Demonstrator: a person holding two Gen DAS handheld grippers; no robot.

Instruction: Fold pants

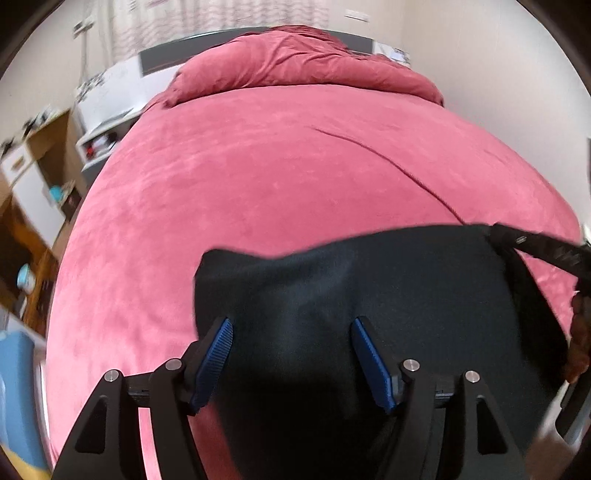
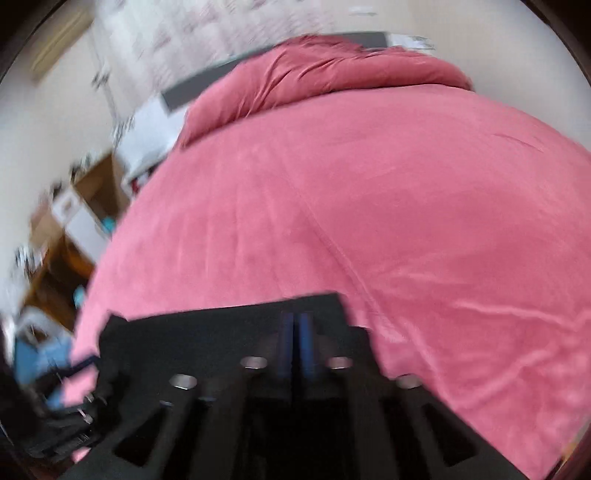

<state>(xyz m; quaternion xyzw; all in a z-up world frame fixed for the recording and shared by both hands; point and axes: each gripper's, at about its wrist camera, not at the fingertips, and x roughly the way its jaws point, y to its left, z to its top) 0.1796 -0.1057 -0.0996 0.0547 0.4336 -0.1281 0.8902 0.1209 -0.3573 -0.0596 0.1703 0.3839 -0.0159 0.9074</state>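
This is a bedroom in a home. A wide bed (image 1: 258,177) with a pink cover fills the view, a bunched duvet (image 1: 295,62) at its headboard (image 1: 162,61). Curtains (image 1: 207,18) hang behind, and wooden shelves (image 1: 40,155) stand alongside.

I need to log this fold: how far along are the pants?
Done: the black pants lie on the pink bedspread as a compact rectangle. In hand: nothing; left gripper hangs open above them. Right gripper is blurred. Left: any final fold, not judgeable.
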